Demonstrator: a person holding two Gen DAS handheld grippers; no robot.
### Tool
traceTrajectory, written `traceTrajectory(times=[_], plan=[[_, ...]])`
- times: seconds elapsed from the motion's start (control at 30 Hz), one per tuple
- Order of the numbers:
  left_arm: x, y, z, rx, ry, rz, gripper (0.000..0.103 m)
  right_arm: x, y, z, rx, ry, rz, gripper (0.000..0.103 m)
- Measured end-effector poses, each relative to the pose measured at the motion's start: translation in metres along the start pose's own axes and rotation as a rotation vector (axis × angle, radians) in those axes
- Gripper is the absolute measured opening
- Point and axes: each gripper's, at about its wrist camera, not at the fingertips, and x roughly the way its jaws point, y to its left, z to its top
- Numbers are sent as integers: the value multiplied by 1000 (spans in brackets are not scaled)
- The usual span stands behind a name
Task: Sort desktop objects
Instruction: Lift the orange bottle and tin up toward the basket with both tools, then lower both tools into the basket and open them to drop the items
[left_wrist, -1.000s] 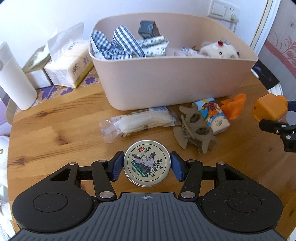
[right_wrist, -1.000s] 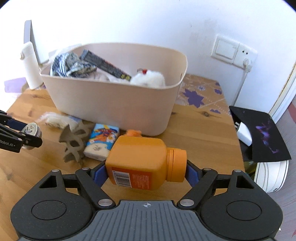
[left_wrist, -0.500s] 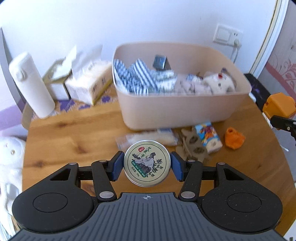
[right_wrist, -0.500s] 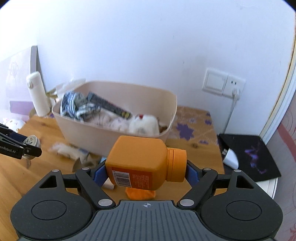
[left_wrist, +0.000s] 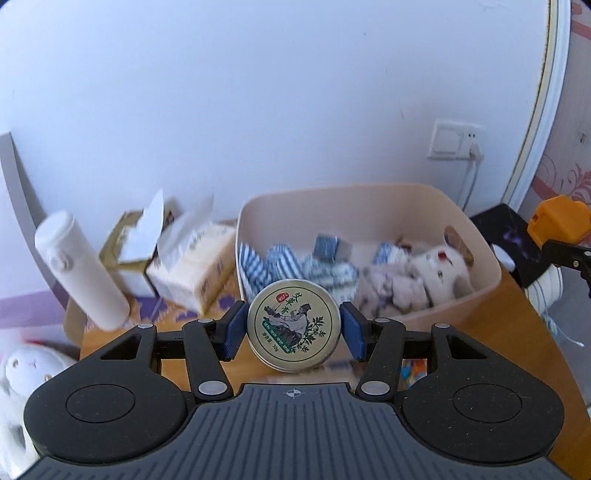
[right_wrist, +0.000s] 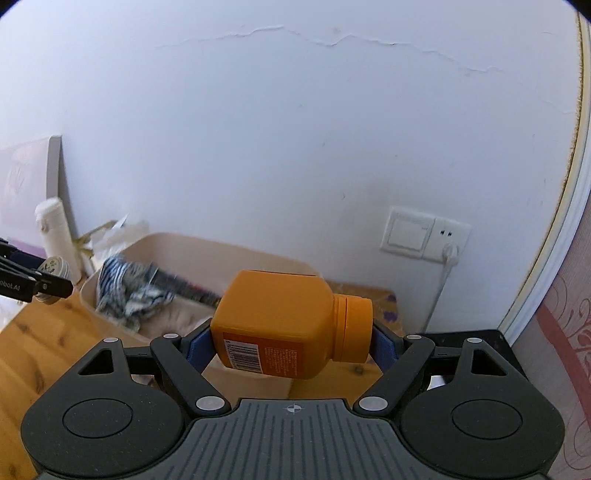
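The round tin (left_wrist: 294, 329) sits tight between the blue pads of the left gripper (left_wrist: 294, 331), up in the air in front of the beige bin (left_wrist: 369, 199). The right gripper (right_wrist: 291, 336) squeezes the orange bottle (right_wrist: 284, 325) sideways, above the bin's near right corner.

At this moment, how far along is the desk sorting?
Done: the bin already holds striped cloth and a plush toy. In hand: the left claw grips a round tin, the right claw an orange bottle, both lifted, neither dropped in. Left: binning both; the tabletop below is mostly hidden.
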Motion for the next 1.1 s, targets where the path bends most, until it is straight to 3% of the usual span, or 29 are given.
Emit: traceTrajectory(times=[0.43,0.67,1.1], plan=[[45,-20,54,9,-52,21,55,50,0,33,-39,-23,36,82],[82,-32,60,10,0,63,55,87,13,39,-68,6,85,82],[134,-43,49,-11,149,109,55,146,33,22,-102,173,170,82]])
